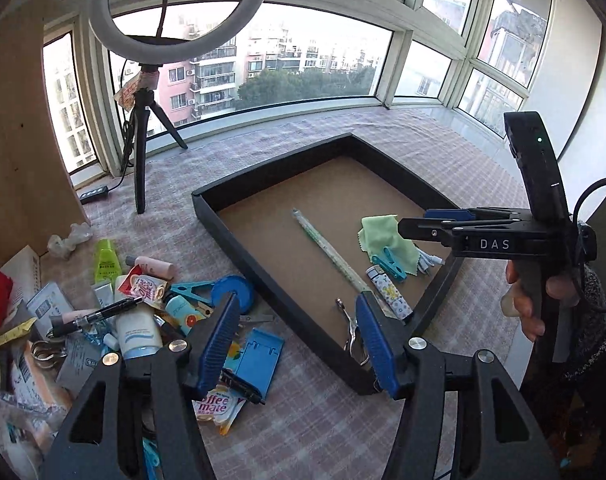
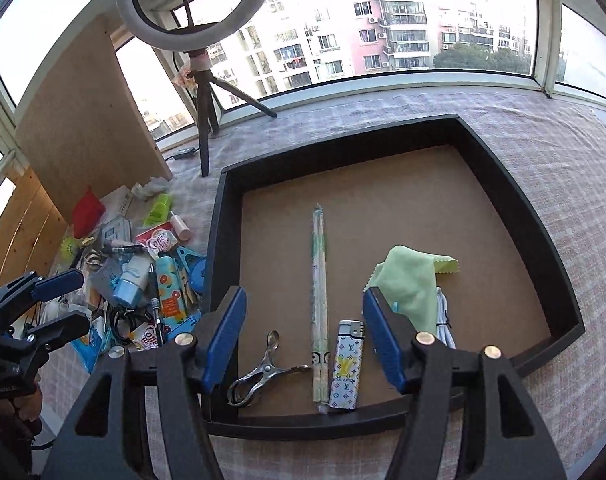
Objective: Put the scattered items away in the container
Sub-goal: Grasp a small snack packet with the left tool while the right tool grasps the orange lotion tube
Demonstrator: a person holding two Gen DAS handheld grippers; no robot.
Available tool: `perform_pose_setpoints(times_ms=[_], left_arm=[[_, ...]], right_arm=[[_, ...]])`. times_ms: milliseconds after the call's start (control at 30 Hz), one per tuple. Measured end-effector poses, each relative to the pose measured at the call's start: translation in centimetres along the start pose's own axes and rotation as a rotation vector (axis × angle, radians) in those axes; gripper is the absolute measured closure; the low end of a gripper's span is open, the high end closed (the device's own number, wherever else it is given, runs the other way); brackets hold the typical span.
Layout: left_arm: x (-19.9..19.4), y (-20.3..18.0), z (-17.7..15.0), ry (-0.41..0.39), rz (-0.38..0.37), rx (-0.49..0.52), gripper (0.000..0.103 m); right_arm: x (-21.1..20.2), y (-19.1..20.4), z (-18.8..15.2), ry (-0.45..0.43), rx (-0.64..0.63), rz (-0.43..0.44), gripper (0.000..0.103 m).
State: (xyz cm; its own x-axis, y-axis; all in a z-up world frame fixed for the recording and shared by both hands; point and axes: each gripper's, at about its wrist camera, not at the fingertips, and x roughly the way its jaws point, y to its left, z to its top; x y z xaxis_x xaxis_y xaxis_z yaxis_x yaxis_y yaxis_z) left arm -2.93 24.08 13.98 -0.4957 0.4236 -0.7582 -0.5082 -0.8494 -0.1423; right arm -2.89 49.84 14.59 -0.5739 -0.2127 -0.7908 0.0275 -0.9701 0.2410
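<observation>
Bright windows ring the checked surface (image 2: 503,128); beside the tray (image 2: 559,280), clutter (image 2: 143,280). Left tongs (image 1: 299,344) and right tongs (image 2: 303,340) hover spread, empty.

Black tray (image 2: 535,240) partly filled; clutter pile (image 1: 143,304) alongside.

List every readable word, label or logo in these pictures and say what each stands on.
"DAS": white letters on the right gripper body, seen from the left wrist view.
"Coffee mate": red and white sachet in the pile; a second sachet shows "offee mate".
"LV" monogram: lighter in the black tray.
Print on the green tube, the blue-capped white tube and the chopstick sleeve: too small to read.
</observation>
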Motion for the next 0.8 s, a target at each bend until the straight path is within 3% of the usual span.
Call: perform_pose_setpoints(times_ms=[233,433,533,667,800], left_arm=[[-4.8,9.7,-6.7,0.034,0.205,-0.177,0.049],[-7.1,15.0,-11.2,0.055,0.293,-0.315,0.053],[-7.1,16.3,-12.2,0.063,0.300,-0.355,0.057],[-6.7,16.7,-12.8,0.064,0.282,-0.356,0.057],[-5.6,16.8,-12.8,0.080,0.254,-0.342,0.057]], right_arm=[[3.8,8.2,0.3,0.071,-0.184,0.098,0.043],[8.4,13.6,0.9,0.155,-0.309,0.128,0.043],[11.0,15.4,1.1,0.197,-0.352,0.102,0.045],[13.9,16.1,1.8,0.244,-0.351,0.082,0.057],[15.7,16.3,2.2,0.278,-0.340,0.072,0.058]])
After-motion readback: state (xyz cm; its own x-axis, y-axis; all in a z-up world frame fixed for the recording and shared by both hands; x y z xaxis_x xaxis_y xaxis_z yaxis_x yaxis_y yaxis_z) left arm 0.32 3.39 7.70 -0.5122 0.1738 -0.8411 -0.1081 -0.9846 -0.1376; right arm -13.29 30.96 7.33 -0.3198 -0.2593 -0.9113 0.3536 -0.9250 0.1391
